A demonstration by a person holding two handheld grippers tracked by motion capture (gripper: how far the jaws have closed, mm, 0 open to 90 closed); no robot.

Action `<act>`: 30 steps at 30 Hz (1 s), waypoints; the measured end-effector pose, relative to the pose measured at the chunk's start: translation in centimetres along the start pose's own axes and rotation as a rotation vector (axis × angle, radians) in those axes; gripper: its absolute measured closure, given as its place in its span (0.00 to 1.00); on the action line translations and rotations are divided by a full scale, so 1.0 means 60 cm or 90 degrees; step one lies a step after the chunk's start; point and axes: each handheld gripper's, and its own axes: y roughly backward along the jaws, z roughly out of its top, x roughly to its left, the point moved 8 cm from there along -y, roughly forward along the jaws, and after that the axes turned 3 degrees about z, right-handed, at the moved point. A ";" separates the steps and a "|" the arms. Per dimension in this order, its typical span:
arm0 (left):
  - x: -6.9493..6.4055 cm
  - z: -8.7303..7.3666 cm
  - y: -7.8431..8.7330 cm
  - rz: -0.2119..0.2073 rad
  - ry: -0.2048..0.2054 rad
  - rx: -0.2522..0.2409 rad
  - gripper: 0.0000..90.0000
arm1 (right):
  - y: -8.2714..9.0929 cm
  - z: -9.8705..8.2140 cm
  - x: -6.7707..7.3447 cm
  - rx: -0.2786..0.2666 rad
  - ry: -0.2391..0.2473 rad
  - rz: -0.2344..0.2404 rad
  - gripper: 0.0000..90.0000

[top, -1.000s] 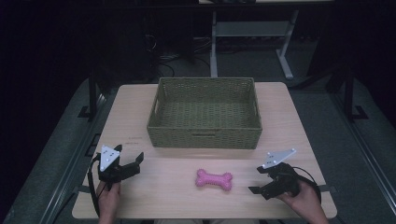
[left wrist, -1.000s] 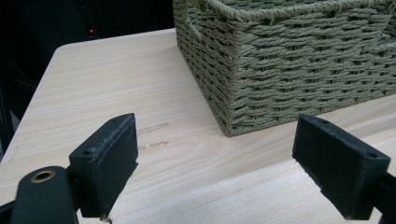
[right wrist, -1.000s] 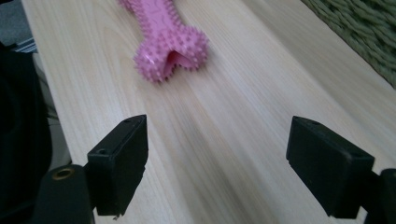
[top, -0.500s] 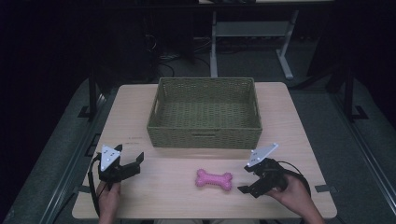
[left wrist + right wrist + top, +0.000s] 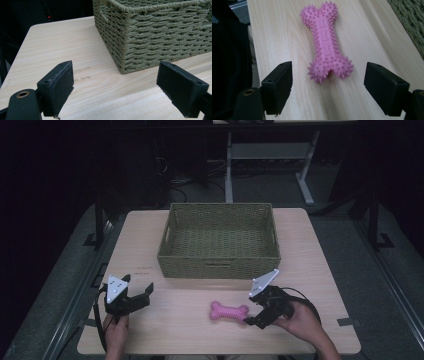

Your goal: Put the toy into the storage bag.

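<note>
Your right gripper (image 5: 254,309) sits with its jaws spread wide, just short of the near end of the pink spiked bone toy (image 5: 326,41), which lies flat on the desk (image 5: 310,270) in front of the woven basket (image 5: 220,265). Your left gripper (image 5: 141,289) rests near the desk's left front, jaws also spread, holding nothing.
</note>
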 end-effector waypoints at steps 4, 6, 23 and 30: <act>0.000 0.000 -0.001 0.000 0.001 0.001 0.15 | -0.007 0.013 0.000 0.008 0.007 0.009 0.25; 0.000 0.000 -0.001 0.000 -0.001 0.000 0.15 | -0.010 0.017 0.001 0.011 0.013 0.011 0.27; 0.001 0.000 0.000 0.001 0.003 -0.002 0.15 | -0.037 0.045 0.006 0.039 0.049 0.021 0.32; 0.002 0.000 0.000 0.001 0.004 -0.003 0.15 | -0.050 0.051 0.005 0.047 0.053 0.027 0.35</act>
